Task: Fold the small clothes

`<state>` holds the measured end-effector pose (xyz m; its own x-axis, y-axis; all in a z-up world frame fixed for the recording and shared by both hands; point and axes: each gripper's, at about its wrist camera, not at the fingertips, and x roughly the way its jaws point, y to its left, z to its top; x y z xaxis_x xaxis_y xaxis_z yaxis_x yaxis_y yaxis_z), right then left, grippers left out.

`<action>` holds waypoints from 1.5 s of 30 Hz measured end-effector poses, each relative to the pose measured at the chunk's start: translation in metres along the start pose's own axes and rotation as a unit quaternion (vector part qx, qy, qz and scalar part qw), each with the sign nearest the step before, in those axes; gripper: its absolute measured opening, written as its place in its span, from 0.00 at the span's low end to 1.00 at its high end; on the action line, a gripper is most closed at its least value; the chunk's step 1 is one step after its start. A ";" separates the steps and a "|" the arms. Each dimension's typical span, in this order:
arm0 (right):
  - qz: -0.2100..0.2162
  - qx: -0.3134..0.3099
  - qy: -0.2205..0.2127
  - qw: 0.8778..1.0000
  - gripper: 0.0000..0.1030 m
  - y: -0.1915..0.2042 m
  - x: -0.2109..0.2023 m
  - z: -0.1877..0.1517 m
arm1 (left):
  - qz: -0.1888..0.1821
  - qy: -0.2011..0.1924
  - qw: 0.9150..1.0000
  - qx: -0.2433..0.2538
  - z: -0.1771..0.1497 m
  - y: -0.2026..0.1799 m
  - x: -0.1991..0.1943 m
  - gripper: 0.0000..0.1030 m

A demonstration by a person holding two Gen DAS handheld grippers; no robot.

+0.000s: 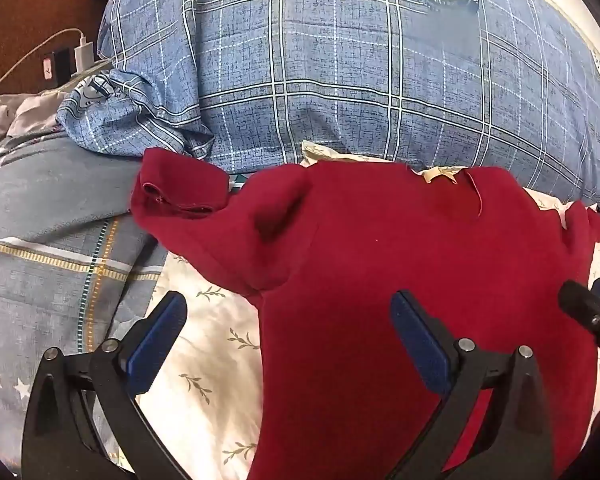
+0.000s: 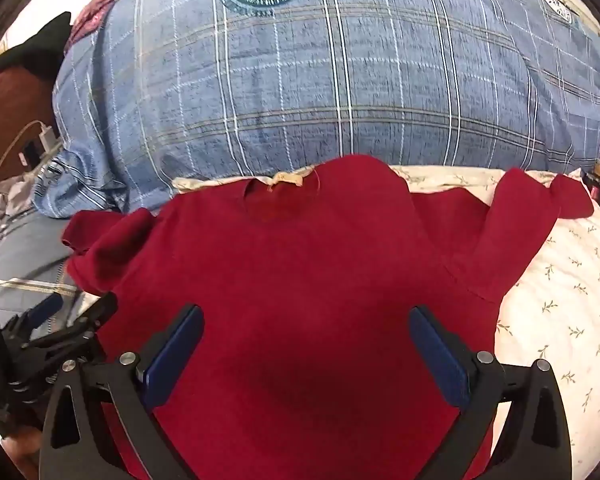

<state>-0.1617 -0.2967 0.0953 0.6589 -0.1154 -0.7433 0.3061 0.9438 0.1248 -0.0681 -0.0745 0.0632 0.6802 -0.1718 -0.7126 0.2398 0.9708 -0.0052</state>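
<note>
A small dark red long-sleeved top (image 1: 400, 264) lies spread flat on the white leaf-print sheet (image 1: 204, 344), neck toward the far side. It also fills the right wrist view (image 2: 300, 280), both sleeves out to the sides. My left gripper (image 1: 288, 312) is open above the top's left side edge, one finger over the sheet, one over the cloth, holding nothing. My right gripper (image 2: 306, 328) is open over the middle of the body, holding nothing. The left gripper also shows in the right wrist view (image 2: 68, 320) at the lower left.
A big blue plaid quilt (image 1: 340, 80) is heaped just behind the top. A grey-blue blanket (image 1: 48, 240) lies to the left. A charger and cable (image 1: 82, 50) sit at the far left by a brown headboard.
</note>
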 end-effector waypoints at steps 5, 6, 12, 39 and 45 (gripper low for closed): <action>-0.002 -0.009 0.012 1.000 0.98 0.003 0.012 -0.001 | -0.004 0.001 1.000 0.007 0.000 -0.002 0.005 0.99; -0.006 -0.012 0.012 1.000 0.98 0.004 0.014 -0.001 | -0.006 0.002 1.000 0.008 0.000 -0.002 0.006 0.99; -0.023 -0.021 0.025 0.999 0.97 0.008 0.020 0.001 | -0.012 0.001 1.000 0.008 0.000 -0.006 0.006 0.99; -0.025 -0.038 0.031 0.998 0.87 0.014 0.032 -0.007 | 0.003 -0.004 1.000 0.010 -0.001 -0.009 0.008 0.99; -0.018 -0.039 0.033 0.999 0.86 0.016 0.033 -0.008 | 0.010 -0.004 1.000 0.009 -0.002 -0.008 0.008 0.99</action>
<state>-0.1413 -0.2830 0.0675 0.5999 -0.1322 -0.7891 0.2732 0.9608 0.0468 -0.0657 -0.0834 0.0557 0.6902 -0.1546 -0.7069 0.2391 0.9708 0.0211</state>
